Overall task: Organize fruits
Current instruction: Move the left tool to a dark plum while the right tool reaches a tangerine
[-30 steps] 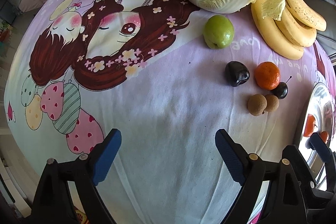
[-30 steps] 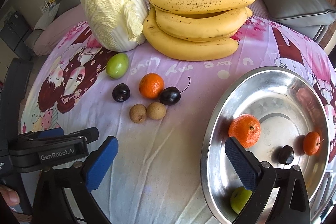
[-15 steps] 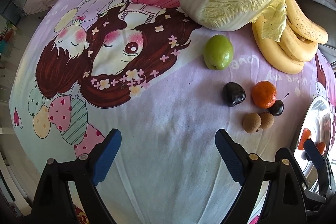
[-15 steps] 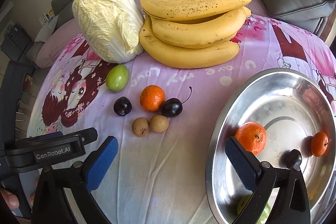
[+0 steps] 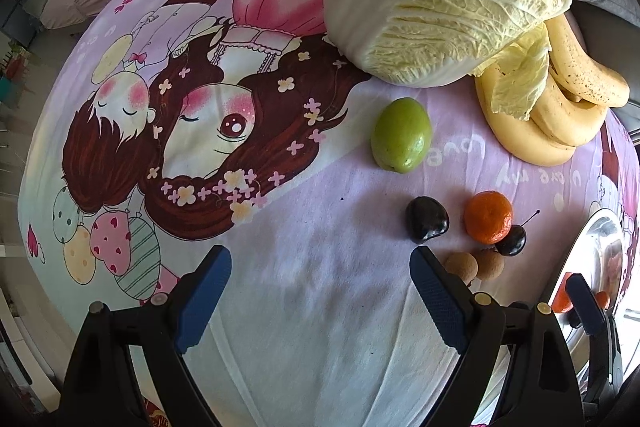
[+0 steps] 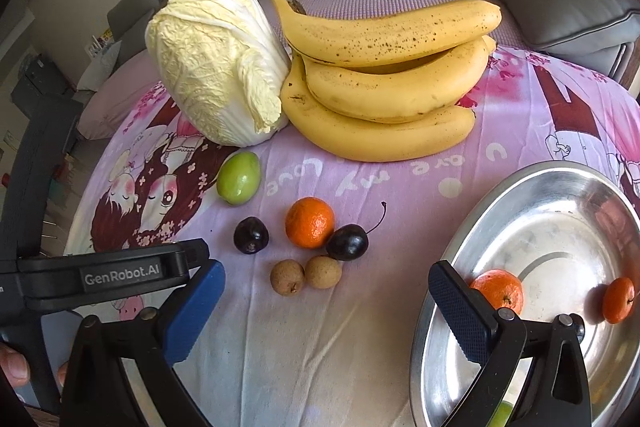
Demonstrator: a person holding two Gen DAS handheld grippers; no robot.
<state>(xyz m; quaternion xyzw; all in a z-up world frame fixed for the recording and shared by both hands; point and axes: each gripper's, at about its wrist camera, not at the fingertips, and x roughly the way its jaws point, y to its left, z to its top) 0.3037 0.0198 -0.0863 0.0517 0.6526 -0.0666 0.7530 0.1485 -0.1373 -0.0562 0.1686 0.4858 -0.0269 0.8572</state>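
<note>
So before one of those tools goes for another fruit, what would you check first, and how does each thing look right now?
1. Left tool open, nothing held: ok.
2. Right tool open, nothing held: ok.
3. Small fruits apart enough to grab singly: not ok; the tangerine touches a stemmed cherry, and the two longans touch.
4. Room left in the metal bowl: ok.
5. Green fruit standing free: ok.

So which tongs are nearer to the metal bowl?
Right. The right tongs have one finger over the metal bowl; the left tongs hang over bare cloth beside it.
</note>
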